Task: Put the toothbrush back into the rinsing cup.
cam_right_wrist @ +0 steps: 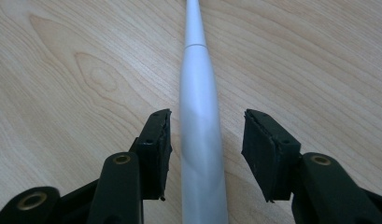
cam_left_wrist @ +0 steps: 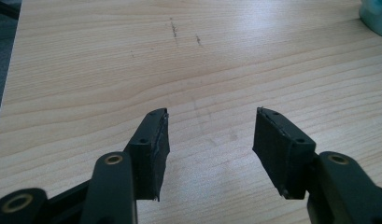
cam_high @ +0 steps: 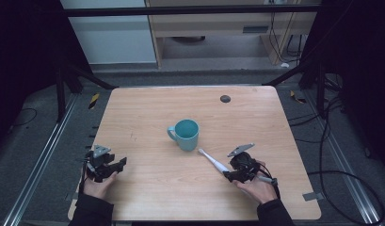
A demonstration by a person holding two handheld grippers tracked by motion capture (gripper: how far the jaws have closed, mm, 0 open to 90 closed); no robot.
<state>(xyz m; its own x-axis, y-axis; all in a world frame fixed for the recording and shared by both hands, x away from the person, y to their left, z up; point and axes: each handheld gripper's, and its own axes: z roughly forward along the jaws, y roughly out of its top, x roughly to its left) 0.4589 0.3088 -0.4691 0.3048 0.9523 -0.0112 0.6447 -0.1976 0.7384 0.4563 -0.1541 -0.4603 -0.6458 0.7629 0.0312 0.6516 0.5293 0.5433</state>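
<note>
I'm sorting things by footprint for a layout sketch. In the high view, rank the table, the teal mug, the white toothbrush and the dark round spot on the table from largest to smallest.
1. Table
2. Teal mug
3. White toothbrush: longer than the mug is wide but far thinner, and its handle end is hidden by the right tool, so ranks 2 and 3 are unsure
4. Dark round spot

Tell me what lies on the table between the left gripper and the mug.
Nothing: in the high view, the stretch from the left gripper to the teal mug is bare wooden table. The left gripper view shows the same, plain wood ahead.
</note>
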